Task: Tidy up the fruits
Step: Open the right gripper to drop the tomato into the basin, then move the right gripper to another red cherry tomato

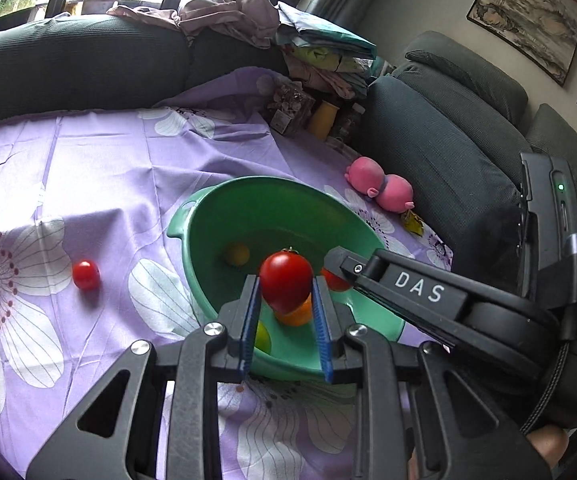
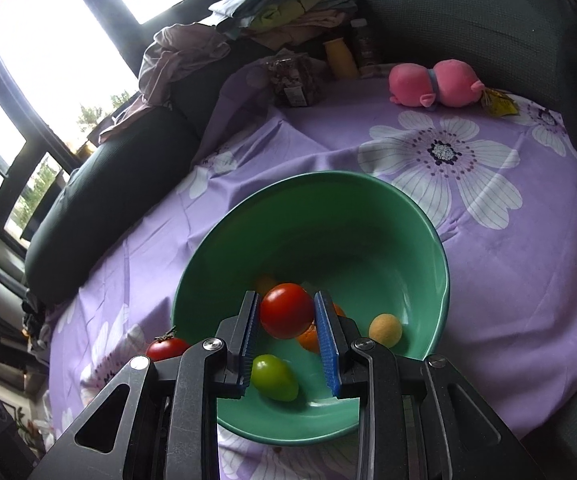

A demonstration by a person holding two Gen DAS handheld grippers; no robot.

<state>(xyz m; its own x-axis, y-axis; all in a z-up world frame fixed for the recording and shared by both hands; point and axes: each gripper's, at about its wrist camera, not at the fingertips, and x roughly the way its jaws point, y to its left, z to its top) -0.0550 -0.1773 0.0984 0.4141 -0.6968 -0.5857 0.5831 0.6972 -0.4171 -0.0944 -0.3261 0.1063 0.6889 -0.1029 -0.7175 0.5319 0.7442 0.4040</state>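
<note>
while the left gripper [image 1: 286, 294] pinches a red tomato [image 1: 286, 284] over the green bowl [image 1: 248, 204], the right gripper [image 2: 287, 316] grips another tomato [image 2: 287, 310]; a loose tomato [image 1: 86, 275] lies at nine o'clock, seemingly on the cloth.

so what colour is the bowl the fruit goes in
Green bowl, clearest in the right wrist view.

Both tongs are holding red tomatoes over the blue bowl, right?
Almost. The bowl is green, not blue, as the right wrist view shows. The left tongs and right tongs do each hold a red tomato over it.
</note>
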